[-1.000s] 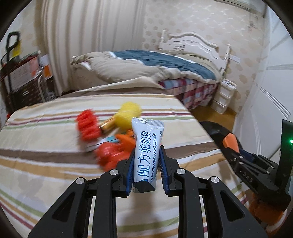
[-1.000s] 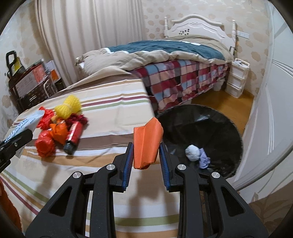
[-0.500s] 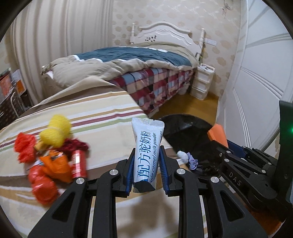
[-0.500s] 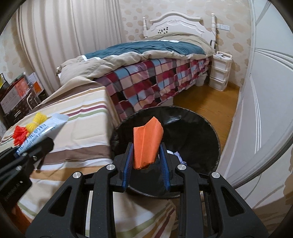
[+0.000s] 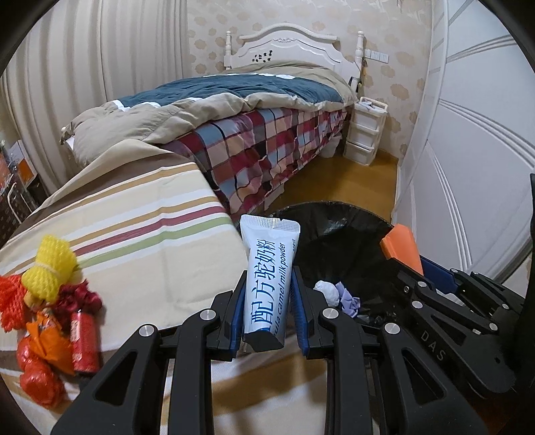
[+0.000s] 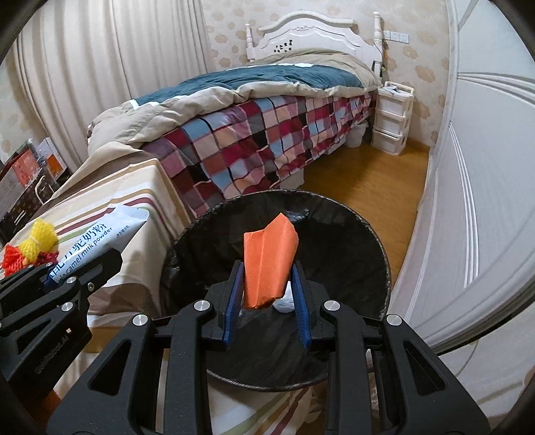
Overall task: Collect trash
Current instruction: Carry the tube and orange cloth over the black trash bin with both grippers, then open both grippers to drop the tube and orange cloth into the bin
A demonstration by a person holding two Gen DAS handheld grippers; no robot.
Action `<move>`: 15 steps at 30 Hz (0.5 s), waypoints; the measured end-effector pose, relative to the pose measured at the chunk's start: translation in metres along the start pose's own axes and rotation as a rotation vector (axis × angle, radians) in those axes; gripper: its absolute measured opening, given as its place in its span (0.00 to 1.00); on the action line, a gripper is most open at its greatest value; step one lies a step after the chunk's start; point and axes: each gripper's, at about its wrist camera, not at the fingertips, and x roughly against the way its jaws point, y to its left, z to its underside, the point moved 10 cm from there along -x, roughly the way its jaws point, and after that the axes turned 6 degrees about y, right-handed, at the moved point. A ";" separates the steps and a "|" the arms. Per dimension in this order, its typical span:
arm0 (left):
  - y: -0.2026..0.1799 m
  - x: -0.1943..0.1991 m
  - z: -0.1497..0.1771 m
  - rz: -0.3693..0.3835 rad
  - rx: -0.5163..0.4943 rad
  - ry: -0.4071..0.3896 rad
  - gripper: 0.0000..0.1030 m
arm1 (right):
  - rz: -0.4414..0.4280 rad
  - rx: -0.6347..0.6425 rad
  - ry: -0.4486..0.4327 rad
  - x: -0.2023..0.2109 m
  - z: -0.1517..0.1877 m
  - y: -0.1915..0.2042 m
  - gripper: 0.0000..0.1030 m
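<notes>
Left wrist: milk powder sachet [image 5: 269,277] stands upright, lengthwise, top tilted right.

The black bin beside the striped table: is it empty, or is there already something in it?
Not empty. The round black-lined bin holds a crumpled white wad and a pale purple scrap at its bottom; most of the liner is bare.

Home bedroom: made bed [image 5: 234,100], white headboard [image 6: 311,30].
</notes>
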 end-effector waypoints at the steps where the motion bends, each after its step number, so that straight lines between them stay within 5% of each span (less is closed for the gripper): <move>1: -0.002 -0.003 -0.001 -0.002 -0.002 0.004 0.25 | 0.002 -0.002 0.001 -0.001 0.000 -0.002 0.27; 15: -0.014 -0.025 -0.008 -0.044 -0.023 0.040 0.27 | 0.016 -0.035 0.025 -0.020 -0.004 -0.023 0.28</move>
